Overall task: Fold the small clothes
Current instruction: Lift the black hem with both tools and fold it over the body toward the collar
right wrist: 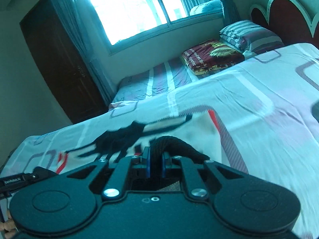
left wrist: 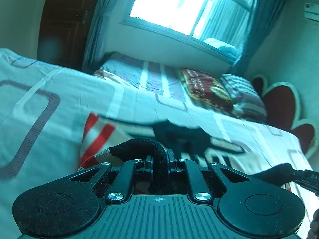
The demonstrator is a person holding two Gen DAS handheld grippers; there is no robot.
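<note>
black knit garment (left wrist: 159, 155) – one – pinched by two closed grippers, left gripper (left wrist: 159, 164) and right gripper (right wrist: 156, 164).

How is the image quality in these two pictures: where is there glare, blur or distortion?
Left wrist view: the bright window is blown out white; the patterned white bedsheet and the white, red and black garment are smeared by motion. Right wrist view: the window glares too, the near sheet is blurred. Both views bend straight lines and look bluish.
</note>
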